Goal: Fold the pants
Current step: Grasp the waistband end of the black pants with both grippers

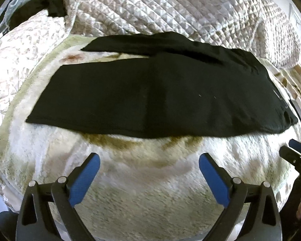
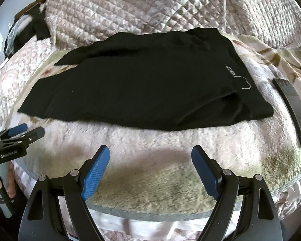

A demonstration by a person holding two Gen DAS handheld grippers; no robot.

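Two grippers are hovering nearest of all, above the near edge of a bed: the left gripper (image 1: 149,161) and the right gripper (image 2: 150,153), each spreading its blue-padded fingers (image 1: 86,180) wide and gripping nothing. Under them a fluffy cream blanket (image 2: 154,172) with faded olive and brown patterning is covering the mattress, its stitched grey hem (image 2: 150,214) curving along the near side. At the left edge of the right wrist view a hand (image 2: 2,182) is gripping the handle of the left gripper.

Just beyond the fingertips the black pants (image 1: 150,94) are lying flat across the blanket, stretching left to right, with one leg mostly stacked over the other and the far leg's end poking out at the far left. The waistband end is sitting at the right, where a small white logo (image 2: 232,74) is showing. Near the waistband, to its right and apart from it, a dark phone (image 2: 293,112) is resting on the blanket.

Farther back a quilted, diamond-stitched bedspread (image 1: 170,6) in pale grey and beige is bunching up across the far side. At the far left a crumpled black garment (image 1: 54,2) is lying on the bedding.
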